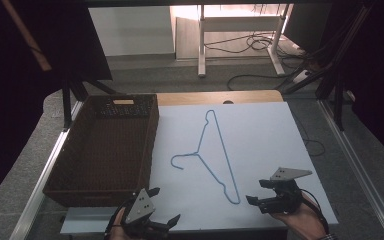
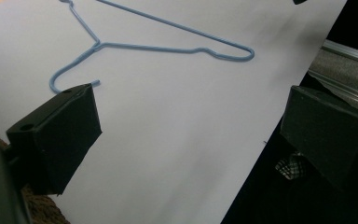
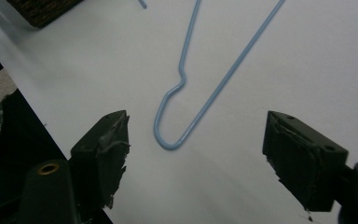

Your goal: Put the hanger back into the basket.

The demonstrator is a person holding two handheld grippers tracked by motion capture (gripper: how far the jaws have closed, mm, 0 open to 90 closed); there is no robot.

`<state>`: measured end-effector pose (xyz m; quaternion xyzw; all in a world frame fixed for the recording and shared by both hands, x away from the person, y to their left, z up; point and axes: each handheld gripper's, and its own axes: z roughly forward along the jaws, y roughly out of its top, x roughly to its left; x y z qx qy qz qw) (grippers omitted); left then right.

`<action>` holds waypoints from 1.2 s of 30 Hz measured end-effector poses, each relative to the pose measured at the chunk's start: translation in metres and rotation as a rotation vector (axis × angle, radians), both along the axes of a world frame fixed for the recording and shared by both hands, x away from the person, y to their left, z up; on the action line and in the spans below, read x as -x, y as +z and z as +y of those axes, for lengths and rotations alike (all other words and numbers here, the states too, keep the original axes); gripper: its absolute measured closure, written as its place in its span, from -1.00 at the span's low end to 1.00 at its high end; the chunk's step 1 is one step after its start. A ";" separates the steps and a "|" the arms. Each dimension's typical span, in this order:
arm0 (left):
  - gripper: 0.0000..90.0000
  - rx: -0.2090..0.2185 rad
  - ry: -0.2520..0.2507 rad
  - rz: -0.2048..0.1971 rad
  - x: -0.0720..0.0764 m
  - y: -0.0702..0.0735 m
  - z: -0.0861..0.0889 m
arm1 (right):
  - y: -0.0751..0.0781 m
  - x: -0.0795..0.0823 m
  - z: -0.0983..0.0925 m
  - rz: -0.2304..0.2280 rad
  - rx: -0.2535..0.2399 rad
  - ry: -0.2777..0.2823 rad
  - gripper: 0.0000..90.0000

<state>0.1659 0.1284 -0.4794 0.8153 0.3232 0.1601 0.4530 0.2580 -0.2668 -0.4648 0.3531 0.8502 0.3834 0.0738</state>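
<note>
The right gripper (image 1: 261, 193) sits at the lower right of the high view, jaws parted and empty, pointing left toward the near end of the blue wire hanger (image 1: 215, 157). In the right gripper view that rounded end of the hanger (image 3: 168, 140) lies flat on the sheet, just ahead of the two black jaws and roughly between their lines, but clear of both pads. The left gripper (image 1: 167, 206) rests at the bottom centre-left of the high view, likewise spread wide with nothing in it; its own view puts the hanger (image 2: 168, 46) in the upper part of the frame, well apart from its jaws.

Outward from there: the hanger lies in the middle of the white sheet (image 1: 270, 135), hook curling toward the left, its long triangle running from upper centre down toward the right gripper. A brown woven basket (image 1: 150, 145) stands at the left (nothing shows inside it).

By my reading, the work has barely begun: the hanger is untouched on the sheet, the right gripper is lined up for a pinch on the near corner, and the grasp, lift and any placing all remain to be done.
</note>
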 end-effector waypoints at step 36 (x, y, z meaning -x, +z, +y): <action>-0.89 -0.010 0.008 -0.002 0.005 -0.001 0.002 | 0.013 -0.056 0.079 0.122 0.192 0.131 0.27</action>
